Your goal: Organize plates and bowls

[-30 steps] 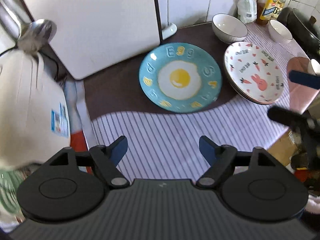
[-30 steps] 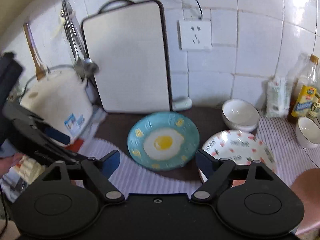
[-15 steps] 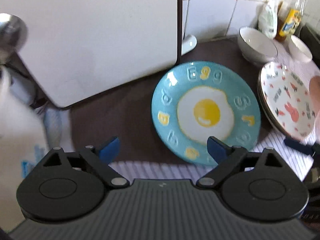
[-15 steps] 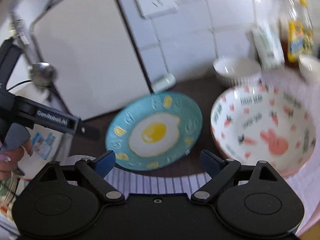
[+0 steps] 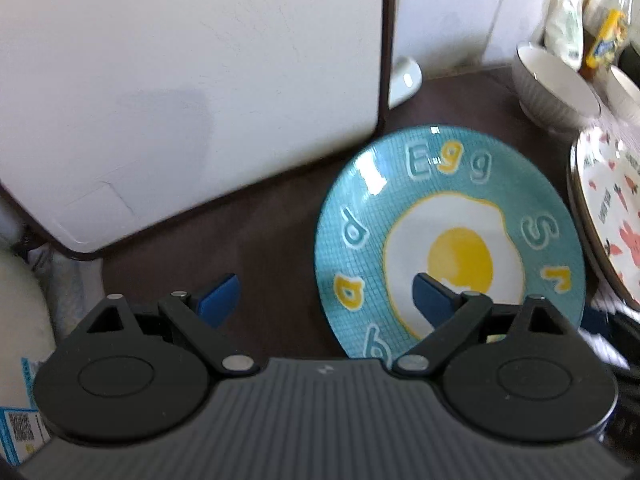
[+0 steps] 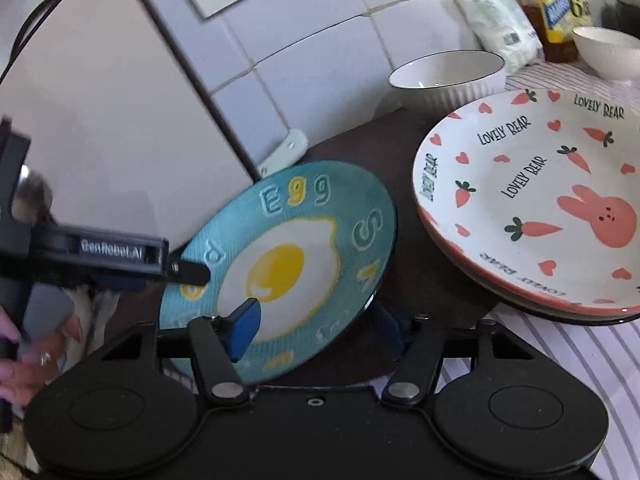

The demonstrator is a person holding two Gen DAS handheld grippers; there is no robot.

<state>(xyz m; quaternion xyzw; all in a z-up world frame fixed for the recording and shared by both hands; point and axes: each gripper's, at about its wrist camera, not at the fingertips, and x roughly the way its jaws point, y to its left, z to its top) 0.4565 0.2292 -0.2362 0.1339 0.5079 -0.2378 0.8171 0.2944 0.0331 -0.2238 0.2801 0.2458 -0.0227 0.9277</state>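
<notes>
Egg plate (image 6: 288, 256), the blue one with the fried-egg print, lies on the dark mat (image 5: 256, 236) in front of the white cutting board (image 5: 192, 92) that leans on the tiled wall. We hold our right gripper (image 6: 316, 330) low and tilted at its near rim: one blue finger is above the plate, the other below the rim, and the jaws are closing with the rim between them, though we cannot tell that the pads press it yet. Our left gripper (image 5: 324, 296) points steeply down at the plate's left edge; its jaws stand apart and are narrowing, straddling that edge without touching. Just right of it sits the stack of bunny plates (image 6: 536, 200), with two white bowls (image 6: 448, 76) behind.
</notes>
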